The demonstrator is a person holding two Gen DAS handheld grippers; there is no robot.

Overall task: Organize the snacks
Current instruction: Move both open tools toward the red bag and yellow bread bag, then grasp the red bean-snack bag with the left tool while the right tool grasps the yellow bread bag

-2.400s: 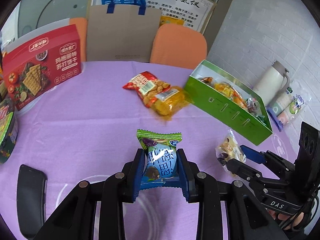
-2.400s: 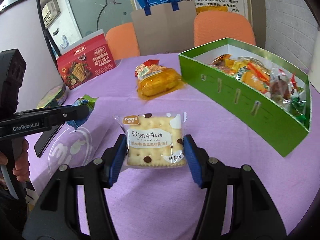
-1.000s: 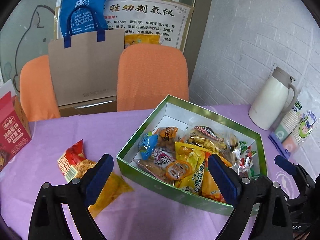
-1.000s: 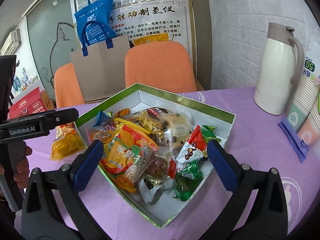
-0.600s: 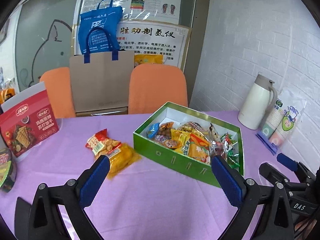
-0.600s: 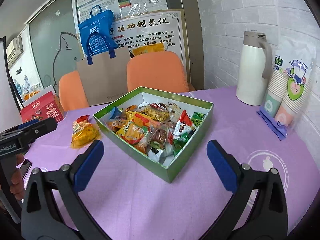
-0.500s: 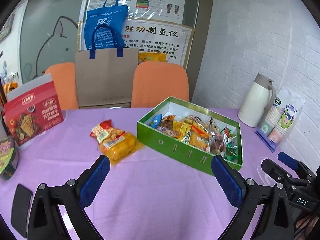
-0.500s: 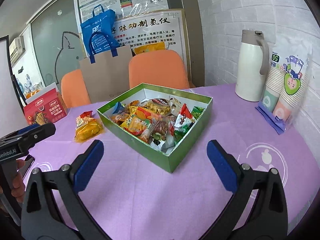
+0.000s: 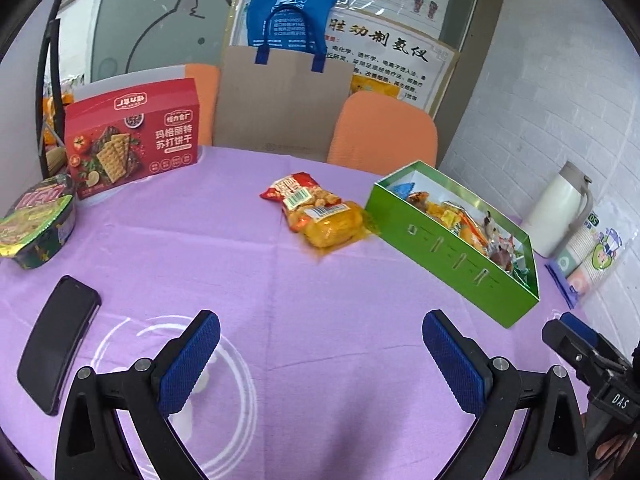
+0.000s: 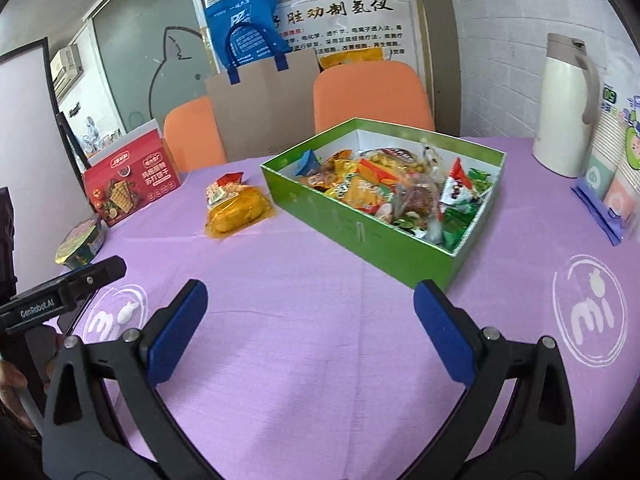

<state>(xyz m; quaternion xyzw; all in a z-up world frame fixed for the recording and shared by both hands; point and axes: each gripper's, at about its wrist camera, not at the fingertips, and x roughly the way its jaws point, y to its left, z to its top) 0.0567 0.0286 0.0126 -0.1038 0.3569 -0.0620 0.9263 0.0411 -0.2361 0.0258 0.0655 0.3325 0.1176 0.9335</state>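
A green box (image 9: 452, 248) (image 10: 360, 232) filled with several wrapped snacks stands on the purple table at the right. Just left of it lie two snack bags touching each other, a red one (image 9: 296, 194) and a yellow one (image 9: 332, 228) (image 10: 236, 208). My left gripper (image 9: 320, 354) hovers low over the near part of the table, open and empty. My right gripper (image 10: 310, 326) is also open and empty, in front of the box's near corner. Its tip (image 9: 576, 340) shows at the right edge of the left wrist view.
A red cracker box (image 9: 132, 140) stands at the back left, with a noodle bowl (image 9: 36, 220) and a black phone (image 9: 56, 344) nearer. A white flask (image 10: 564, 108) and a pack of paper cups (image 10: 616, 172) are at the right. Orange chairs (image 9: 384, 136) and a paper bag (image 9: 280, 100) stand behind the table.
Both grippers held a snack packet 2.4 s ago; those were let go over the box. Both have since drawn back from the box, open, and the left view has swung left.
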